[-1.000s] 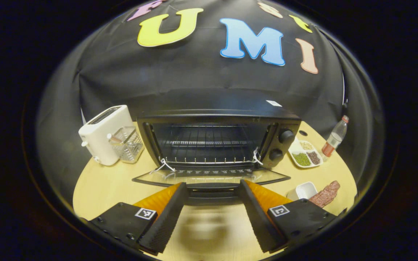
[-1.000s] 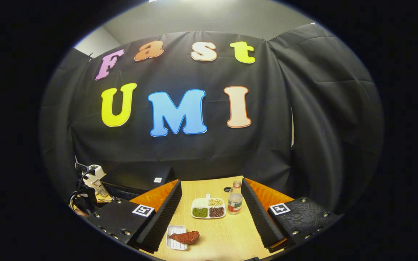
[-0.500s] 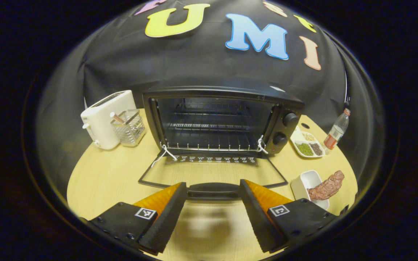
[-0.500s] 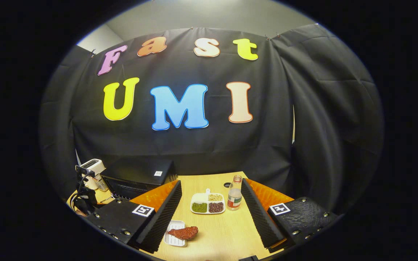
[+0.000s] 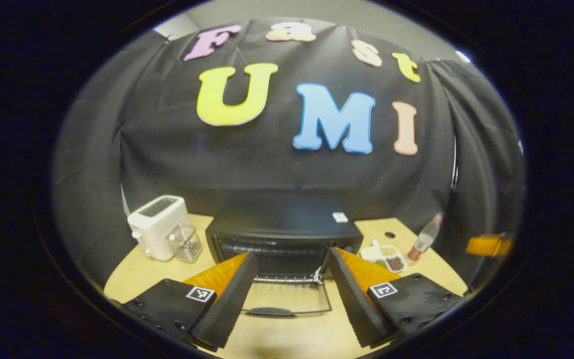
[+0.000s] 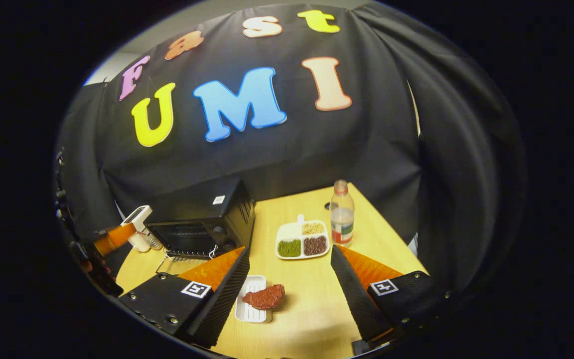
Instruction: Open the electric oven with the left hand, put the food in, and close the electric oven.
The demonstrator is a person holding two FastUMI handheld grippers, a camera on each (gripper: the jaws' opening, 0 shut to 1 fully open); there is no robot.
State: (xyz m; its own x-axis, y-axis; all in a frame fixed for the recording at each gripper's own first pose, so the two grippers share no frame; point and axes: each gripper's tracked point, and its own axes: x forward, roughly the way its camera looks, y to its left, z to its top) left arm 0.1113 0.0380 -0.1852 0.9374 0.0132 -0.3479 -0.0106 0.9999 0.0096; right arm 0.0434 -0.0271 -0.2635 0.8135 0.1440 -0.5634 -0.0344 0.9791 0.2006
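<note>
Pulled back from oven point(image 5: 283, 238), door point(image 5: 287, 300) now flat open; left gripper point(image 5: 287, 299) jaws spread, right gripper point(image 6: 287, 294) jaws spread. Meat point(image 6: 265, 297) half on tray point(image 6: 250, 306), near worktop point(image 6: 312, 319). Likely soft, light, slippery: pinch across middle.

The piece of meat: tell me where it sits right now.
In the right gripper view the piece of meat lies on the table, half over the edge of a small white tray, just ahead of the open right gripper and nearer than the divided bean dish.
</note>
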